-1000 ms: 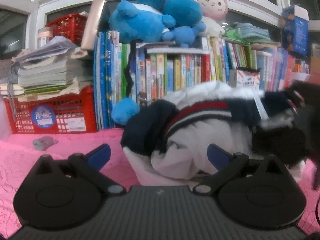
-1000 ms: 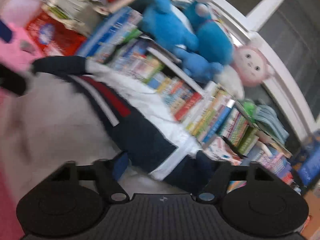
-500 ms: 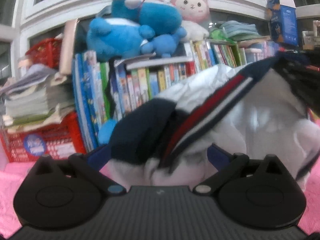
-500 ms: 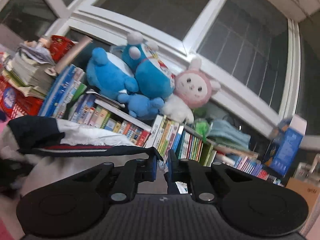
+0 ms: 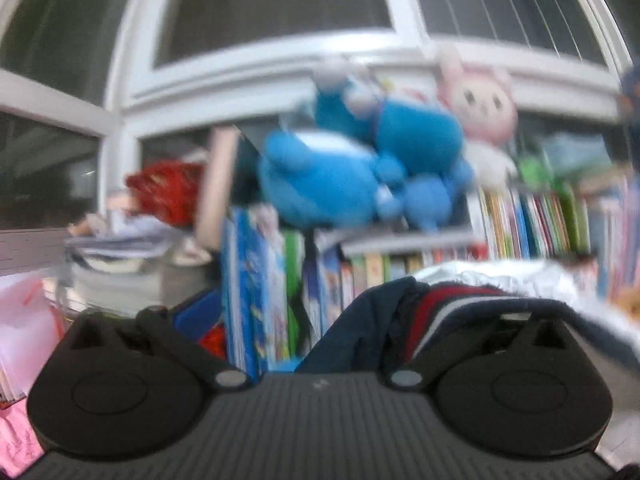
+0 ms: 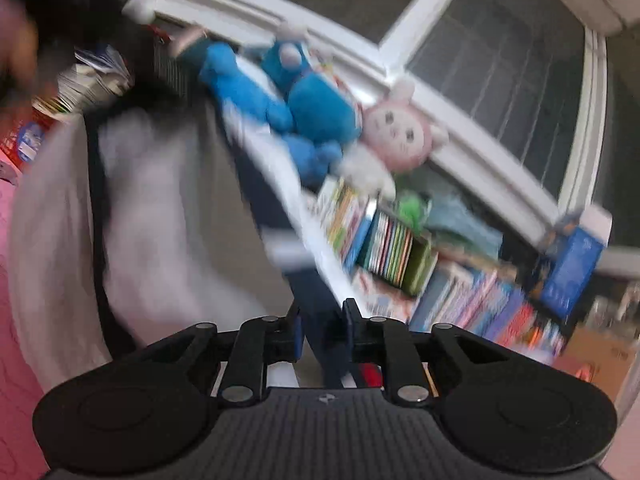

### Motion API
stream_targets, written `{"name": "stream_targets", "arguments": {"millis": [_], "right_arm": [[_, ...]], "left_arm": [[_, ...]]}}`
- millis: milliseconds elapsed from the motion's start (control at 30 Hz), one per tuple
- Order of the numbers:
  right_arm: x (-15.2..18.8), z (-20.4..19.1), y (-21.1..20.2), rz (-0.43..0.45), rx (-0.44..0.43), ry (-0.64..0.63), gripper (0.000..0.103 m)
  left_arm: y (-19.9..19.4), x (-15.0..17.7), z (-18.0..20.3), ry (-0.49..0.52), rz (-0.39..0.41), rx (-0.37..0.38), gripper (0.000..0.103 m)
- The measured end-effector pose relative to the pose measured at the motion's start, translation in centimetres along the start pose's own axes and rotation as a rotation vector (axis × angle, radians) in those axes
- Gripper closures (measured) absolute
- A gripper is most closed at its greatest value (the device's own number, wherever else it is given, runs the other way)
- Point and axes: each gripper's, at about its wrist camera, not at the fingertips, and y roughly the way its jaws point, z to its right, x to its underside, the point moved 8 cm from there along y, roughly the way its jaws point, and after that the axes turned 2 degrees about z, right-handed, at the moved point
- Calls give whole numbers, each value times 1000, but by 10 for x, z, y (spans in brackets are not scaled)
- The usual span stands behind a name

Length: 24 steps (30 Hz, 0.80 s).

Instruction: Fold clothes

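- Far to the left on my left wrist view, a pink cloth surface (image 5: pixel 16 432) shows at the lower corner; above it a stack of papers (image 5: pixel 120 256) with a red basket (image 5: pixel 168 192) on top, all blurred.
- Moving right, tall blue books (image 5: pixel 256 292) stand upright; blue plush toys (image 5: pixel 360 172) sit on top of the row of books, with a pink rabbit plush (image 5: pixel 480 112) beside them, against the white window frame (image 5: pixel 280 60).
- My left gripper (image 5: pixel 352 320) has its fingers spread wide; the left blue pad is bare, while the right finger is draped by the garment (image 5: pixel 452 312), a navy, red-striped and white piece that lies over that side; the tongs look released, with cloth between the fingers but not pinched.
- On my right wrist view, from the left: pink cloth at the edge, then the garment's pale inner side (image 6: pixel 152 216) hangs broad and smeared by motion; a dark blurred shape covers the upper left corner and I cannot tell what it is.
- My right gripper (image 6: pixel 322 332) is clenched on a navy edge of the garment; the cloth runs up and away from the narrow gap between the pads, lifted off the surface.
- Rightmost, a blue box (image 6: pixel 568 268) stands above leaning books (image 6: pixel 472 300); details are too blurred to read.
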Motion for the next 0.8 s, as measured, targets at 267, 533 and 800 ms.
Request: {"name": "stream_targets", "arguments": {"millis": [267,533,800], "right_arm": [[-10,71,14,-47,24,313,94],[-80,142,-57,267,20,454,92],[46,94,-63,-225,-131,372,79]], "left_arm": [[-17,9,-8,90,-19,7,0],[-20,51,-1,117,-146,36,0],[-67,40,-25,17,-182,116,0]]}}
